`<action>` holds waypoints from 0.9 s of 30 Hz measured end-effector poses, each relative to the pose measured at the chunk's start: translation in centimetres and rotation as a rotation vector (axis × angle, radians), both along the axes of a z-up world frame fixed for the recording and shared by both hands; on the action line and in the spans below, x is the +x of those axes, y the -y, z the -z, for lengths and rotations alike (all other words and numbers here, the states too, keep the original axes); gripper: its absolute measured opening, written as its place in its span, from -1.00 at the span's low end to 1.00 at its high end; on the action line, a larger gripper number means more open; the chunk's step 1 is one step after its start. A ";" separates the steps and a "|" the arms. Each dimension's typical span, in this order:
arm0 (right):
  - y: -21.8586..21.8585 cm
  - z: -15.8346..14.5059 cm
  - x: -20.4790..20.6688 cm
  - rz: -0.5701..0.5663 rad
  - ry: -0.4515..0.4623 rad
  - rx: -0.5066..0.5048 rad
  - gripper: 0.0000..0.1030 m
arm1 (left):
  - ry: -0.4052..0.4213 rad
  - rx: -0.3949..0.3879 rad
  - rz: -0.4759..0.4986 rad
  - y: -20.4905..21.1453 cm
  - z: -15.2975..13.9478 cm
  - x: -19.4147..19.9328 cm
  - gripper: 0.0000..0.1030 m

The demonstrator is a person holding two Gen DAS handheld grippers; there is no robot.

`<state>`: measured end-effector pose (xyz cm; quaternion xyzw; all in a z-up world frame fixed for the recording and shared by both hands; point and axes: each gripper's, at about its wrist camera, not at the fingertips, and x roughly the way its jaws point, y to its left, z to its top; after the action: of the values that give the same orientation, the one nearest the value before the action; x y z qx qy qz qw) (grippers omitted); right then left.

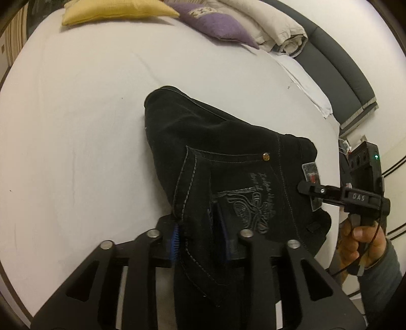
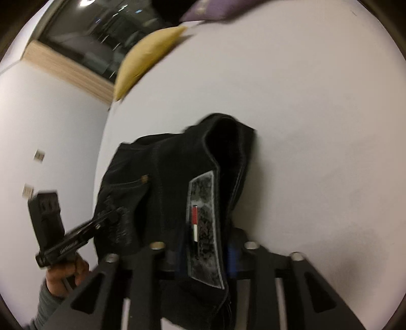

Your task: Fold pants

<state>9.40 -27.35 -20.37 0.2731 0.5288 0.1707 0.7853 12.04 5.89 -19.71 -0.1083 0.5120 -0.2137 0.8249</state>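
Observation:
Black jeans hang folded over the white bed, lifted at the waist end. My left gripper is shut on the jeans by the back pocket with pale embroidery. My right gripper is shut on the jeans' waistband at the grey leather patch. The right gripper also shows in the left wrist view, at the waistband to the right. The left gripper shows in the right wrist view, at the pocket to the left. The jeans sag between both grips, far fold touching the sheet.
A yellow pillow, a purple pillow and a rolled beige duvet lie at the head of the bed. A dark grey bed frame runs along the right. A wall and dark window stand left in the right wrist view.

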 end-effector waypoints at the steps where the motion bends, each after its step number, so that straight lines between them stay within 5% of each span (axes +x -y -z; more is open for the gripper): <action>1: 0.2 0.0 -0.2 0.006 0.004 0.011 -0.05 | 0.009 0.018 -0.009 -0.2 0.1 -0.1 -0.06; 2: 0.3 -0.1 -0.4 0.010 0.009 0.000 0.09 | 0.024 0.037 -0.027 -0.4 -0.1 -0.5 0.16; 4: 1.0 -0.7 -1.1 0.036 0.024 -0.051 0.34 | 0.041 0.053 -0.065 -1.3 -0.1 -0.9 0.23; 9: 2.5 -4.4 -4.5 0.102 0.138 -0.146 0.37 | 0.232 0.138 -0.162 -3.2 -4.9 -4.8 0.51; 13: 1.6 -11.1 -8.5 0.147 0.397 -0.334 0.44 | 0.541 0.291 -0.267 -2.1 -11.9 -11.1 0.65; 15: 0.5 -15.3 -11.7 0.181 0.577 -0.425 0.76 | 0.664 0.327 -0.325 -1.6 -15.2 -13.9 0.96; 17: -0.6 -18.5 -14.3 0.213 0.730 -0.474 0.98 | 0.774 0.326 -0.354 -1.4 -18.5 -16.6 1.00; 19: -1.2 -21.1 -16.7 0.258 0.876 -0.507 1.00 | 0.900 0.313 -0.382 -1.2 -22.0 -19.9 1.00; 22: -2.6 -24.6 -20.2 0.317 1.033 -0.589 1.00 | 0.947 0.349 -0.447 0.0 -24.6 -22.6 1.00; 27: -3.4 -28.6 -24.0 0.400 1.143 -0.606 1.00 | 0.902 0.409 -0.471 1.7 -26.8 -24.5 1.00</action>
<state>-14.55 -23.92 8.21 0.0001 -0.0059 -0.0160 0.9999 -12.50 4.23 7.13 0.0451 0.1004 0.0554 0.9924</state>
